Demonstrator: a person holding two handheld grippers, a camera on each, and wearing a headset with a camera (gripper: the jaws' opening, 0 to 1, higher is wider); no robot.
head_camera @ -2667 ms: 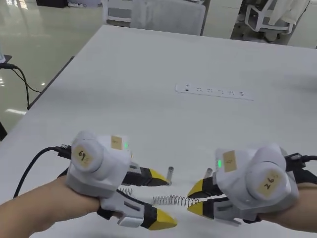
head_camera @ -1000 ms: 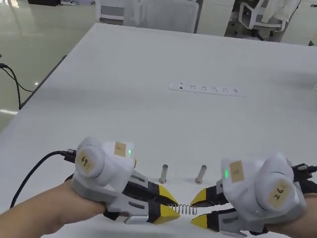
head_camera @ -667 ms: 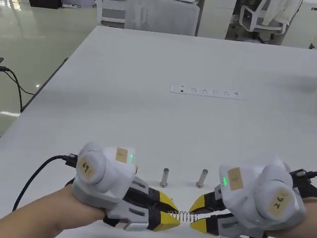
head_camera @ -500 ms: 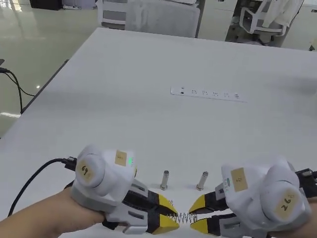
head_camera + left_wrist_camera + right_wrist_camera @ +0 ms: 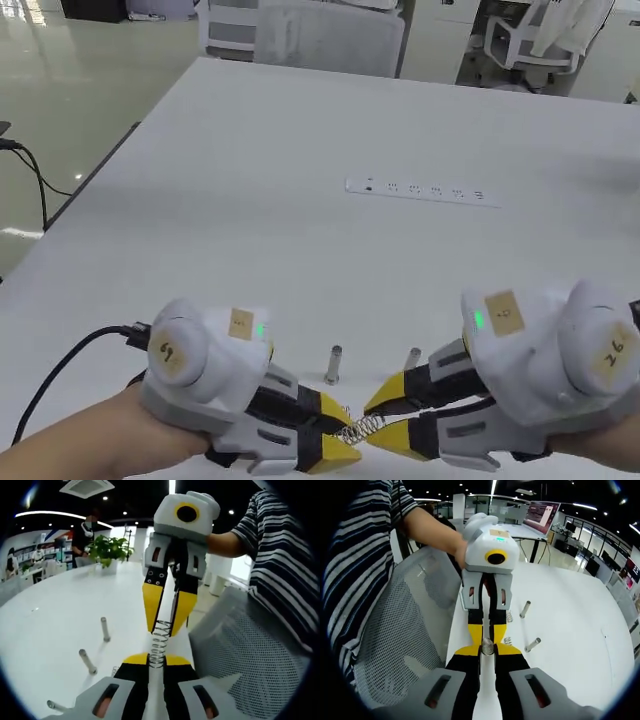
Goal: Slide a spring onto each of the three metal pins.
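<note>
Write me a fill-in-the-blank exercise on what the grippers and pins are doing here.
1. The left gripper and the right gripper each clamp one end of the same ____.
2. In the head view, ____ metal pins stand upright on the table just beyond the grippers.
3. The jaw tips of both grippers are coloured ____.

Missing words: spring; two; yellow.

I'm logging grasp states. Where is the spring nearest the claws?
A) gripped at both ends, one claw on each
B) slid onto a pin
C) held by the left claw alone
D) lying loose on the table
A: the spring runs from the left claw to the right claw, each shut on one end.
</note>
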